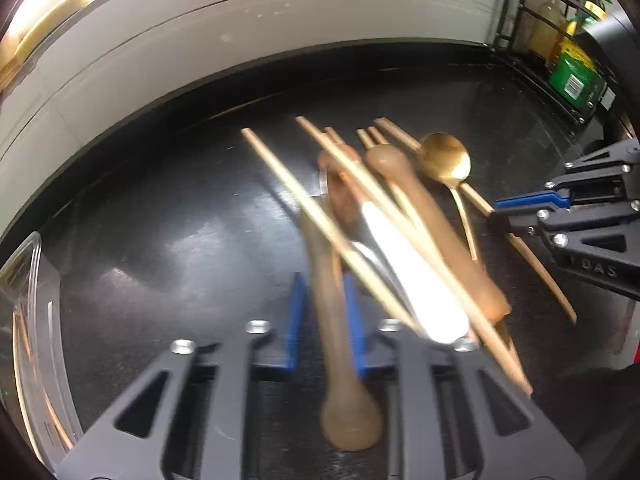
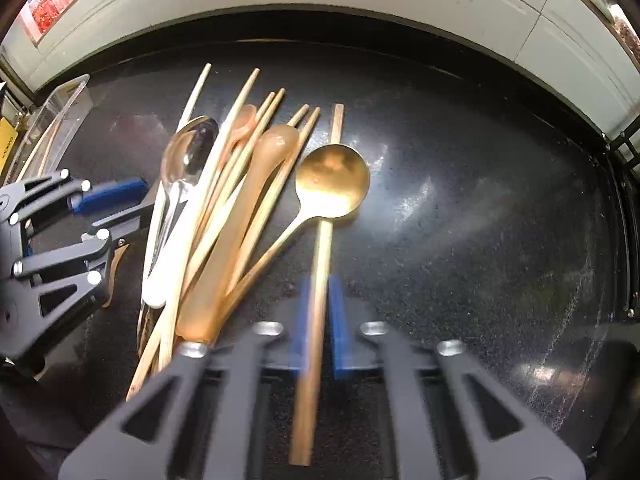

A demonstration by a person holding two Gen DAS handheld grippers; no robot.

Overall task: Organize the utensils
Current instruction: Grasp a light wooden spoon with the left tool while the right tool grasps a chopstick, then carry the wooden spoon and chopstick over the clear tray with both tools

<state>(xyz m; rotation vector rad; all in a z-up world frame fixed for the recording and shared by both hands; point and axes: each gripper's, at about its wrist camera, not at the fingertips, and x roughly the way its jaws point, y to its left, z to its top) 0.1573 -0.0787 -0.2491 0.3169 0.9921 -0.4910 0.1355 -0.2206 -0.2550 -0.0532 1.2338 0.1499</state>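
A heap of utensils lies on the black counter (image 2: pixel 480 200): several wooden chopsticks (image 2: pixel 244 96), a silver spoon (image 2: pixel 192 152), a gold spoon (image 2: pixel 332 184) and an amber spoon (image 2: pixel 276 140). In the left wrist view my left gripper (image 1: pixel 323 284) is shut on a brown translucent spoon (image 1: pixel 352 416), its blue pads pressing either side of the handle. In the right wrist view my right gripper (image 2: pixel 320 286) is shut on a single wooden chopstick (image 2: pixel 336 128) at the heap's right edge. Each gripper shows in the other's view: the right gripper (image 1: pixel 532 208) and the left gripper (image 2: pixel 112 200).
A clear plastic container (image 2: pixel 64 108) holding some chopsticks stands left of the heap, also seen as a clear container (image 1: pixel 24 280). A black wire rack (image 1: pixel 520 12) with bottles and a green box (image 1: pixel 576 76) stands at the far right. A white wall borders the counter's back.
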